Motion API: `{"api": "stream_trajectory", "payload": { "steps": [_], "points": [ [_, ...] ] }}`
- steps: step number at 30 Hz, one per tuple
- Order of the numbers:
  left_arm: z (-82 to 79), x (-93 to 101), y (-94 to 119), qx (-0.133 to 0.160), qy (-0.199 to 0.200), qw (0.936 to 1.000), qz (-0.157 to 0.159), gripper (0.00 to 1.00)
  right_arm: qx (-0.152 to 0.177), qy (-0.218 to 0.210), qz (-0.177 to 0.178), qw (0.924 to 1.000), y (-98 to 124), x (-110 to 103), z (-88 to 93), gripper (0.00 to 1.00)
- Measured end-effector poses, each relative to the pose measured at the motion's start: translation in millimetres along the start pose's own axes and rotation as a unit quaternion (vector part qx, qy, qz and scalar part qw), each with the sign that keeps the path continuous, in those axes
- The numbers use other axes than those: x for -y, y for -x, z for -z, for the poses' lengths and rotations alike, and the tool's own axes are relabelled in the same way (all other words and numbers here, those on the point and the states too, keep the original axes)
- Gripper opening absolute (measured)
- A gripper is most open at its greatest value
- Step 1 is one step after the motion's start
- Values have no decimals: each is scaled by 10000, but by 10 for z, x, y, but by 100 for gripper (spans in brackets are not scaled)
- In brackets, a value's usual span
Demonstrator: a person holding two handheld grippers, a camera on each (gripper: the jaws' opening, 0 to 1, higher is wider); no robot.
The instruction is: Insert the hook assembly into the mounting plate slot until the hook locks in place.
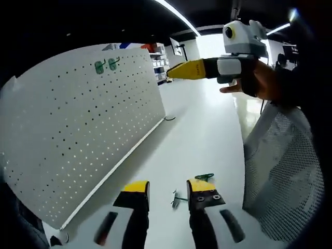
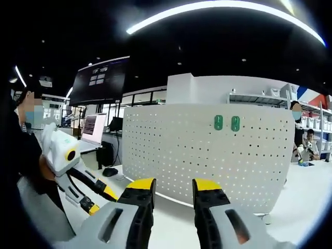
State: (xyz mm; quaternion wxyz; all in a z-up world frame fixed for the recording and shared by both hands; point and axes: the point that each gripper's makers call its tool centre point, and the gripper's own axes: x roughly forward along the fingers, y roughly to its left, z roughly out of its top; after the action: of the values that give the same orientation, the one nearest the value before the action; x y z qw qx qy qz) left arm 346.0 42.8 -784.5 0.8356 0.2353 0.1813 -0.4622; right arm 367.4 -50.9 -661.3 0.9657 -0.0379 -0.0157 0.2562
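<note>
- Hook assembly [image 1: 180, 197]: small green wire piece lying loose on the white surface [image 1: 207, 140], in the left gripper view between the left claw's jaws, just ahead of the tips.
- Second green piece [image 1: 204, 177] on the surface just past the tip of that claw's right-hand jaw; too small to tell its shape.
- Mounting plate [image 1: 78, 124]: white perforated board standing upright on the surface, running along the left of the left gripper view; seen face-on in the right gripper view [image 2: 207, 150].
- Two green hooks [image 1: 106, 64] already sit side by side in the plate's top rows; same pair in the right gripper view [image 2: 226, 123].
- Left claw [image 1: 169, 188]: jaws spread wide, gripping nothing, low over the surface. Hook assembly not touched by either jaw.
- Right claw [image 2: 173, 185]: jaws parted, nothing between them, pointed at the plate face below the two hooks, apart from the plate.
- Right claw also seen in the left gripper view [image 1: 174, 71], raised at the upper right, held in a person's hand [image 1: 262, 78], yellow tips aimed toward the plate's far end.
- Left gripper seen in the right gripper view at lower left, yellow tips [image 2: 101, 199] pointing down.
- White mesh panel [image 1: 282, 171] at the right of the left gripper view.
- Background in the right gripper view: dark screen [image 2: 101, 80], shelving [image 2: 259, 98].
</note>
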Motion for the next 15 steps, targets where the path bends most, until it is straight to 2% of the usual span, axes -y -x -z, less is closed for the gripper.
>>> {"api": "stream_trajectory", "payload": {
  "steps": [5,9,15],
  "points": [
    [102,49,-185,-223,-161,9993,238,26,0,32,17,10000,1,2,-4,26],
    [183,71,-310,-338,-331,9983,343,20,-5,39,41,10000,2,17,-5,27],
    [320,91,-473,-545,-347,9968,465,19,11,12,87,10000,5,52,-11,27]
  ]
}}
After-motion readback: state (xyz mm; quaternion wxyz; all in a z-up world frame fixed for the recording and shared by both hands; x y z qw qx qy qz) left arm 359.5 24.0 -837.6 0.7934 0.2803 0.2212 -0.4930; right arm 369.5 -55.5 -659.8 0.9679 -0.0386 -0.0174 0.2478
